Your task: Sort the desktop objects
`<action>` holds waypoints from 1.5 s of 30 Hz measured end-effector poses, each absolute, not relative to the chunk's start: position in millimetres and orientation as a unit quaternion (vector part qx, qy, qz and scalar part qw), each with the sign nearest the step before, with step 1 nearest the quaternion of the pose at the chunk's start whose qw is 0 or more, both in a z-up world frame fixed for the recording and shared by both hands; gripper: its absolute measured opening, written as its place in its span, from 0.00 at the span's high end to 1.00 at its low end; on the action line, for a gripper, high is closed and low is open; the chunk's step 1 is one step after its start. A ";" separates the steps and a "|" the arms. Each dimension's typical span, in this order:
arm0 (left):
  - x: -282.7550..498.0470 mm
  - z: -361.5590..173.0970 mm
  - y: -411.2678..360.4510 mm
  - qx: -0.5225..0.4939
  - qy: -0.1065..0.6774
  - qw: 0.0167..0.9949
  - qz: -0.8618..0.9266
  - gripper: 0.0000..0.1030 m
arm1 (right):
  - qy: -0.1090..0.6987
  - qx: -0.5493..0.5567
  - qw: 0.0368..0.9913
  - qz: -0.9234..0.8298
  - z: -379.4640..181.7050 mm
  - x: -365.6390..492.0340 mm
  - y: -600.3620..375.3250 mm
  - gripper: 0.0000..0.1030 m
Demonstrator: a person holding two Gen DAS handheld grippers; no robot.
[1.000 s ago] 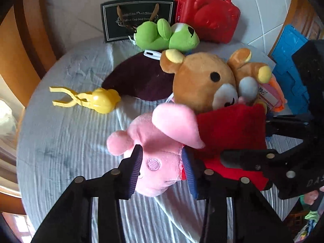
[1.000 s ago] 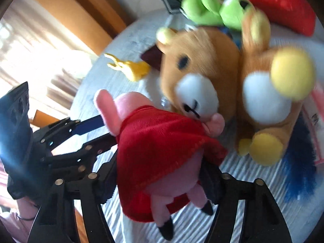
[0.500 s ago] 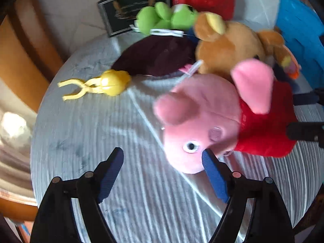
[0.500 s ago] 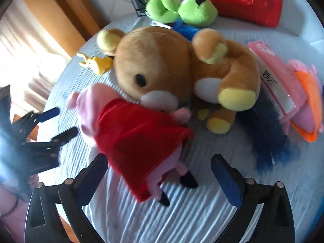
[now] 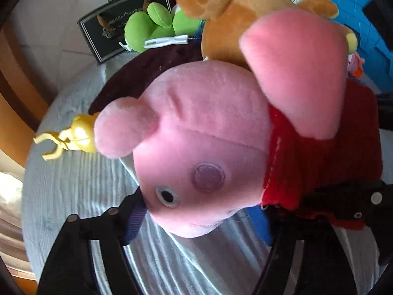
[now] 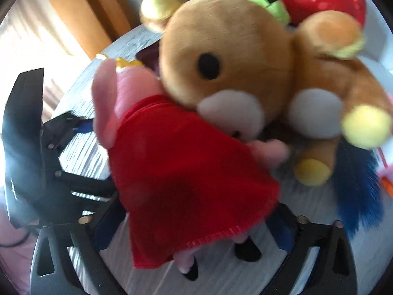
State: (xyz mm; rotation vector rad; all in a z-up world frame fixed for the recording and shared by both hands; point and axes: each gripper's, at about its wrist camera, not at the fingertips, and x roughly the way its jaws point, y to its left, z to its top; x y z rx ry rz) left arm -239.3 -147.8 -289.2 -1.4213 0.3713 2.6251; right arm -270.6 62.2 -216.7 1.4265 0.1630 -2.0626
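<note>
Right gripper [image 6: 194, 223] re-clamps the pink pig plush [image 5: 208, 152] by its red dress; left gripper [image 5: 199, 218], reopened, brackets its head — handover underway.

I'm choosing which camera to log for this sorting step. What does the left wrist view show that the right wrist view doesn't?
Only the left wrist view: the pink pig plush's face with its eye, the white clip and the blue crate.
Only the right wrist view: the pig's legs and black shoes, the brown bear's face and the blue furry toy.
Both: pig, bear, green frog plush, yellow toy.
</note>
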 end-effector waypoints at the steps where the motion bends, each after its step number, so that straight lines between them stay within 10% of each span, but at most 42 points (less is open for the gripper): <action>1: -237.4 -286.8 -147.9 -0.470 0.124 0.065 0.872 0.33 | 0.071 0.537 0.311 -0.781 -211.5 -267.9 61.6 0.24; 17: -157.1 -107.3 -74.2 -0.341 0.134 0.014 0.930 0.33 | 0.073 0.413 0.372 -0.828 -28.7 -167.8 133.9 0.25; 32: -147.6 45.5 201.6 -0.175 0.160 0.172 0.956 0.33 | 0.051 0.288 0.191 -0.937 108.9 -106.1 393.2 0.24; 45: -159.2 62.9 411.1 -0.184 0.170 0.294 0.922 0.33 | -0.028 0.282 0.061 -0.957 147.4 -60.5 602.2 0.22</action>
